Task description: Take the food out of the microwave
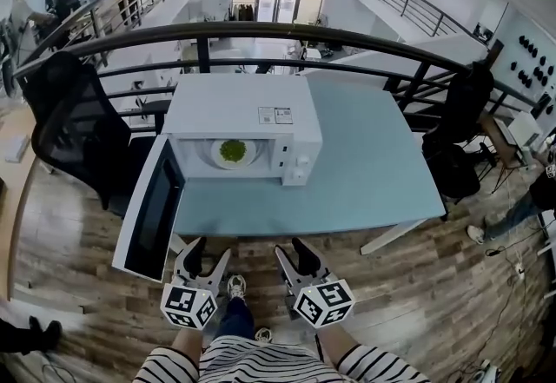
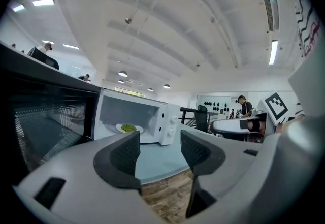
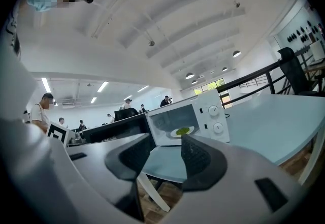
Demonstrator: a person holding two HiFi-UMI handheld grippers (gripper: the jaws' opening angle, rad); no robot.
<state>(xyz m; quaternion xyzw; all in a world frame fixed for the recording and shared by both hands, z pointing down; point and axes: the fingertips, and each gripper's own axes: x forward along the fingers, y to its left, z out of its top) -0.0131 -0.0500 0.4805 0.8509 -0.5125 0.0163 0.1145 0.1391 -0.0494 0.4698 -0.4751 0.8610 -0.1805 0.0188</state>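
Observation:
A white microwave (image 1: 252, 116) stands on the pale blue table (image 1: 373, 164), its door (image 1: 149, 209) swung open to the left. Inside lies a white plate (image 1: 232, 153) with green food (image 1: 232, 149); the plate (image 2: 129, 128) shows in the left gripper view and again as the plate (image 3: 182, 131) in the right gripper view. My left gripper (image 1: 207, 253) and right gripper (image 1: 292, 253) hover side by side before the table's near edge, over the floor. Both stand open with nothing between their jaws, well short of the microwave.
A black office chair (image 1: 74, 125) stands left of the table, beside the open door. A dark railing (image 1: 261, 34) curves behind the table. My shoes (image 1: 236, 287) rest on the wooden floor between the grippers. Other people stand far off.

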